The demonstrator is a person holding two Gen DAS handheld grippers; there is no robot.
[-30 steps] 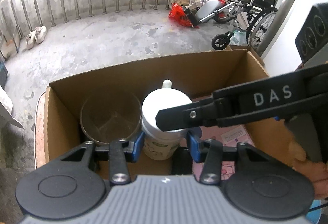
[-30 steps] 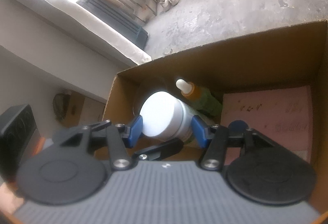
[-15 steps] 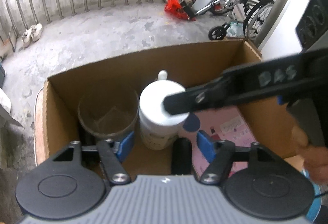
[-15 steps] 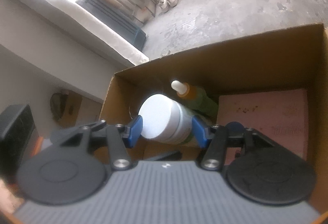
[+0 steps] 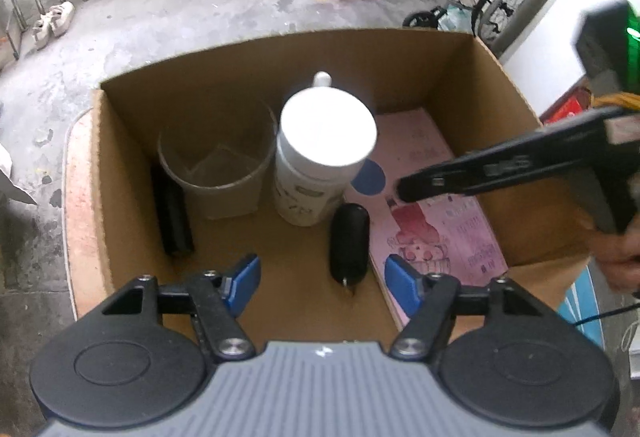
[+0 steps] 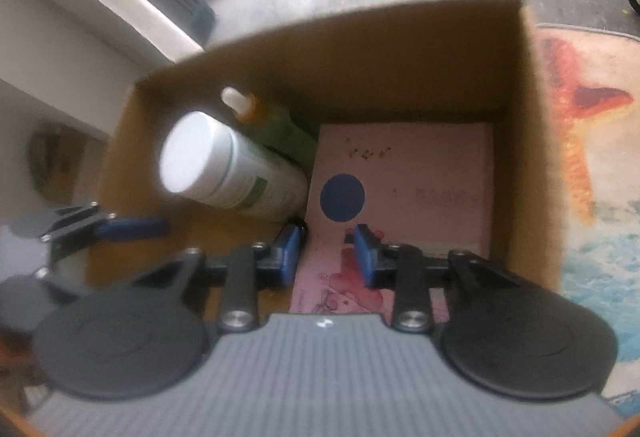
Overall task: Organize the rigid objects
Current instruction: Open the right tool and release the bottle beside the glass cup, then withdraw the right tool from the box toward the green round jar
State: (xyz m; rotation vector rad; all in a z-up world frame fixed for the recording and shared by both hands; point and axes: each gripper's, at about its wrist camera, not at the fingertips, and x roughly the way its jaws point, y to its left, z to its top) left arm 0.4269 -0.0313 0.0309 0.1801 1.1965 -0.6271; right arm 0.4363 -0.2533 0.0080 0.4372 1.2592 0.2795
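From the left wrist view, the left gripper (image 5: 322, 279) hangs over the near edge of the open cardboard box (image 5: 504, 77), its blue fingers (image 5: 242, 277) set wide and closing slightly, with nothing pressed between them. Inside the box, the white jar (image 5: 320, 165) stands upright near the middle. Left of the jar, just beside it, stands a clear cup (image 5: 216, 173), and further left a black flat object (image 5: 174, 215) leans against the box wall. Just behind the jar a white bottle tip (image 5: 322, 79) shows. In front of the jar, a black oval case (image 5: 348, 241) lies on the box floor, its near end between the open fingers but below them and untouched. Right of the jar a pink booklet (image 5: 436, 221) lies flat with a blue round spot (image 5: 370, 177) on it. The right gripper (image 5: 404, 189) reaches in from the right above the booklet, held by a hand (image 5: 616, 261).

From the right wrist view, which is blurred, the right gripper (image 6: 324, 251) hovers over the near part of the booklet (image 6: 404, 193), its fingers (image 6: 366, 257) narrow and closing; I cannot tell that they grip anything. The jar (image 6: 224, 169) stands left of the booklet, with a green bottle (image 6: 280, 129) behind it. The left gripper (image 6: 132, 227) shows at the jar's left. A patterned rug (image 6: 592, 157) lies right of the box (image 6: 400, 49).
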